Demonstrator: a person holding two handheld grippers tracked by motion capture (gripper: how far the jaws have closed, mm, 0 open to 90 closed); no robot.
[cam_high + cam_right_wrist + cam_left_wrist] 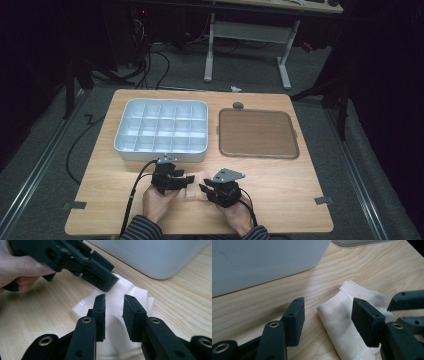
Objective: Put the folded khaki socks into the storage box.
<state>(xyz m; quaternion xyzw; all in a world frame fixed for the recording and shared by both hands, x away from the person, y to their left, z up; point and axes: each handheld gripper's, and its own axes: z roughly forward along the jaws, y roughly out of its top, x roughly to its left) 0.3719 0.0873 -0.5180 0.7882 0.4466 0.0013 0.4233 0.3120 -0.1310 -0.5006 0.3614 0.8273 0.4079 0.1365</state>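
Cloth lies half hidden between the parted left gripper and narrowly parted right gripper.

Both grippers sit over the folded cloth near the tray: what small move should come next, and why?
Probably close the left gripper on the cream cloth. Its jaws stand open astride the folded edge, while the right gripper hovers over the cloth with a narrow gap, gripping nothing.
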